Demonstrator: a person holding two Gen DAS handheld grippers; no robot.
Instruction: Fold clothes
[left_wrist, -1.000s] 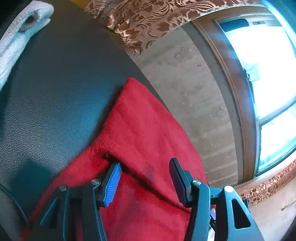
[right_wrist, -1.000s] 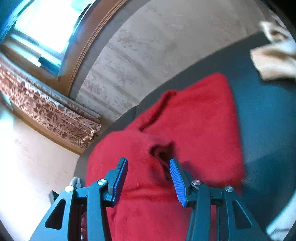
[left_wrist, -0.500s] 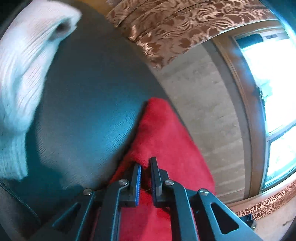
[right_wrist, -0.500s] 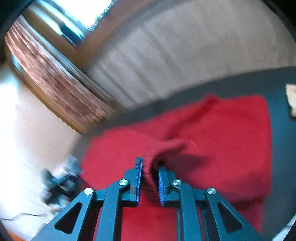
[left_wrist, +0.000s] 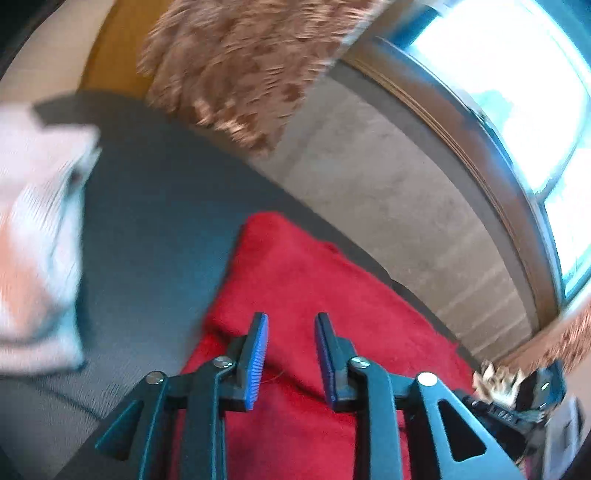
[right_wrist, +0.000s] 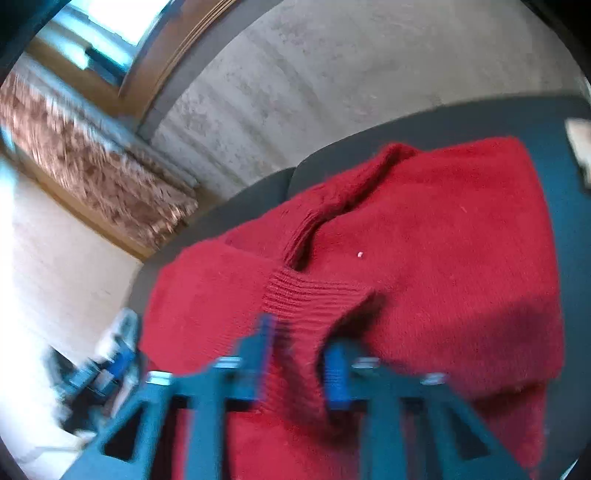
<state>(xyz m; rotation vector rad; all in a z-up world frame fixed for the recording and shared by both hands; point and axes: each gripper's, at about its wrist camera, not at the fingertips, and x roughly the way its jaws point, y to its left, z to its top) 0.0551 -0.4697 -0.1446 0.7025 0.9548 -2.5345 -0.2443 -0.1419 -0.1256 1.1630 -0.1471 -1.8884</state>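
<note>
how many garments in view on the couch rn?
2. Red sweater is spread on the dark seat, its ribbed cuff between the right gripper fingers. A white knit garment is bunched at the left of the left wrist view. Others may lie out of frame.

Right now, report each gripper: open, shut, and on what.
Left gripper: jaws opening, nothing pinched, above the red sweater.
Right gripper: shut on the red sweater's ribbed cuff.
</note>
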